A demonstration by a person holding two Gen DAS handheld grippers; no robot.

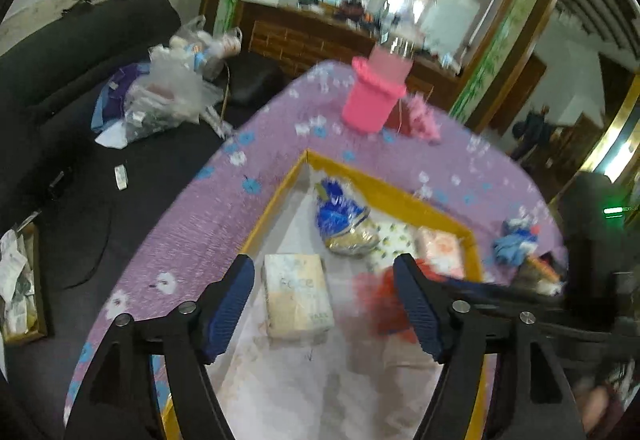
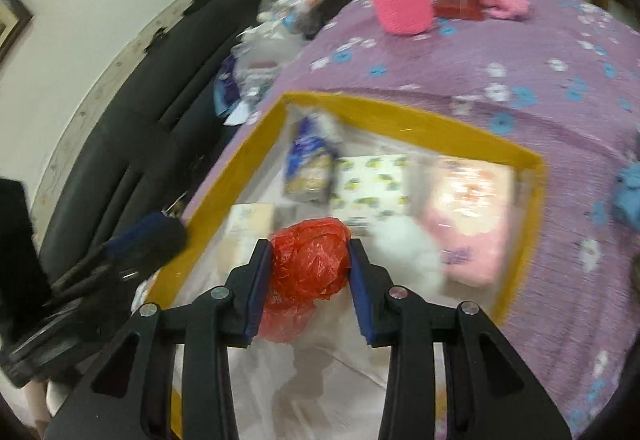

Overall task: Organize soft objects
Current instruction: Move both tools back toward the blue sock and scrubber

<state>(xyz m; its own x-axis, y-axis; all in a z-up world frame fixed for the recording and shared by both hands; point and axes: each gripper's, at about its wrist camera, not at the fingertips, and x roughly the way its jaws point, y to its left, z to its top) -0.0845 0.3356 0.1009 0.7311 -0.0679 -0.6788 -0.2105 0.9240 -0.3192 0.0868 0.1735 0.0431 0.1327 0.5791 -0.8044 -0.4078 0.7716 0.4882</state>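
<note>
A yellow-rimmed box (image 2: 400, 119) lined with white plastic sits on the purple flowered cloth. My right gripper (image 2: 310, 252) is shut on a crumpled red plastic bag (image 2: 308, 264), held just above the box's near part. Inside the box lie a beige tissue pack (image 1: 298, 296), a blue snack bag (image 1: 340, 215), a lemon-print pack (image 2: 368, 183), a pink pack (image 2: 472, 215) and a white fluffy piece (image 2: 408, 248). My left gripper (image 1: 325, 272) hangs open over the beige pack, with nothing between its pads. The red bag (image 1: 384, 300) shows blurred by its right finger.
A pink knitted cup (image 1: 374, 95) and a pink fluffy bundle (image 1: 424, 115) stand at the table's far side. A blue cloth (image 1: 514, 240) lies right of the box. A black sofa (image 1: 80, 51) with plastic bags (image 1: 168, 91) runs along the left.
</note>
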